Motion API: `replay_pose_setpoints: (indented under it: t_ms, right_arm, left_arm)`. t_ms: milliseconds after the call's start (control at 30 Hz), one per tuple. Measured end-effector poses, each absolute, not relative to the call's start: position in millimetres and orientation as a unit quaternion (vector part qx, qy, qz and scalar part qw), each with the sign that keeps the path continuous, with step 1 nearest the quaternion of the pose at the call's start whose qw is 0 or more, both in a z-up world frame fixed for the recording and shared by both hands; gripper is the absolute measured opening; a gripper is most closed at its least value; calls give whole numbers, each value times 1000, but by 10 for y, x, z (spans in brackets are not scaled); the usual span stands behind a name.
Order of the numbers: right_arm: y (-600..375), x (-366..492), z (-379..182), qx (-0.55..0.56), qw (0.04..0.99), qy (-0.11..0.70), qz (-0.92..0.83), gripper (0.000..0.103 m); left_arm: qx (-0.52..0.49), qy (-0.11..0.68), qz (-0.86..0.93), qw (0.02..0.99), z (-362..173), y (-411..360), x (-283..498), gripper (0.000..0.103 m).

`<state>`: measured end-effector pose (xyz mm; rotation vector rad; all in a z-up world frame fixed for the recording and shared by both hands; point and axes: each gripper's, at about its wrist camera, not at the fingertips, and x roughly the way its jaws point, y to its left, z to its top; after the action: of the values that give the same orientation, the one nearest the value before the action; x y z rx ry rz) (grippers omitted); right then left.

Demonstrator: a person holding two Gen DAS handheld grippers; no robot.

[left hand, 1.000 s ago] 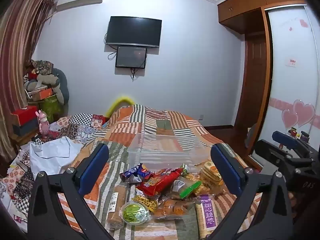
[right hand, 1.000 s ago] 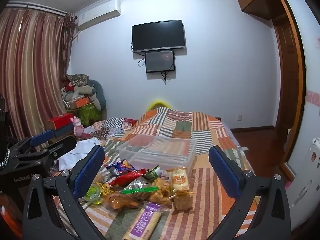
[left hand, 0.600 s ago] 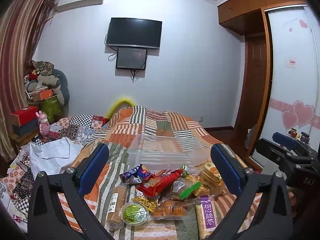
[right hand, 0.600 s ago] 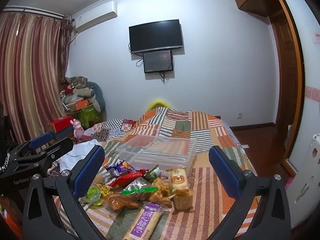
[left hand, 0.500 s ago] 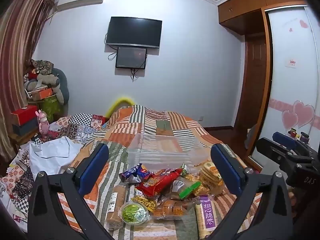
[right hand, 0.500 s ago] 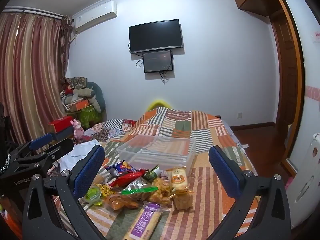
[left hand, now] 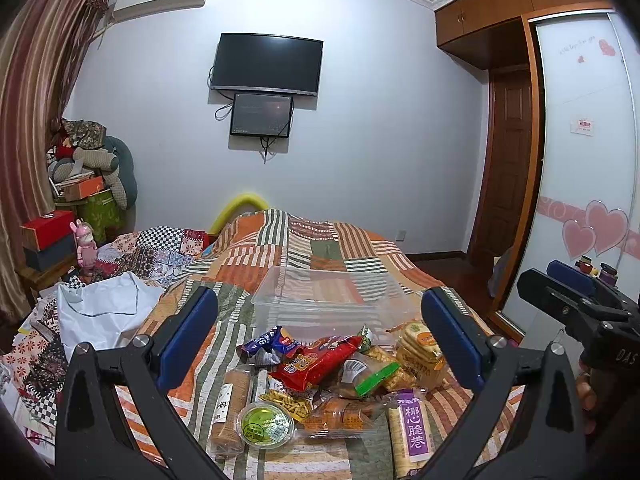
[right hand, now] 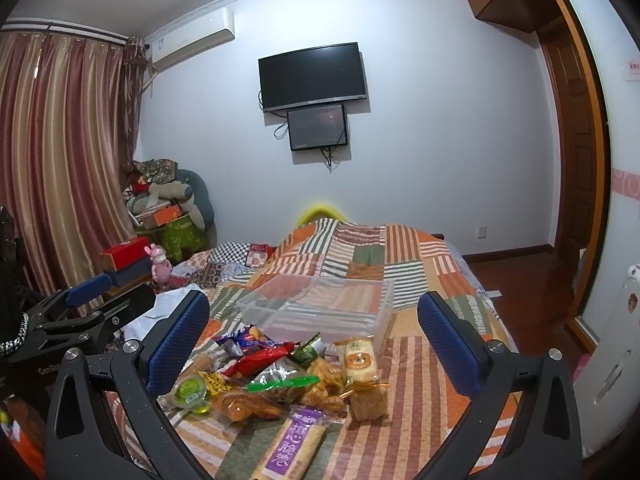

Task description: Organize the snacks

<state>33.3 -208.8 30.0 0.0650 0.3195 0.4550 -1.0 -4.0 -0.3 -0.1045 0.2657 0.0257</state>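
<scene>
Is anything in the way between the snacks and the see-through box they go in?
Nothing visible blocks the way. The snack pile lies on the quilt right in front of the clear box, which has no lid on it and looks empty. Both the left gripper and the right gripper hover open above the pile.

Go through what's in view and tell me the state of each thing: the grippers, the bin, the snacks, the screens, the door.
Left gripper: open, holding nothing.
Right gripper: open, holding nothing.
Clear plastic bin: upright, no lid, empty.
Snack pile: heaped on the bedspread, outside the bin.
Green jelly cup: sealed.
Purple-label roll pack: sealed, lying flat.
Wall TV: off.
Small monitor: dim, nearly dark.
Wooden door: closed.
</scene>
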Motion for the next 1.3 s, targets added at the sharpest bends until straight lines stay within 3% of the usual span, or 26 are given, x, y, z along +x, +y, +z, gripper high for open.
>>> replay_pose_setpoints:
  t_ms: [1300]
  right_arm:
    - [-2089,319,306,36,960,156,232,103]
  left_arm:
    - [-52,127,15,990,26,-60,-24,103]
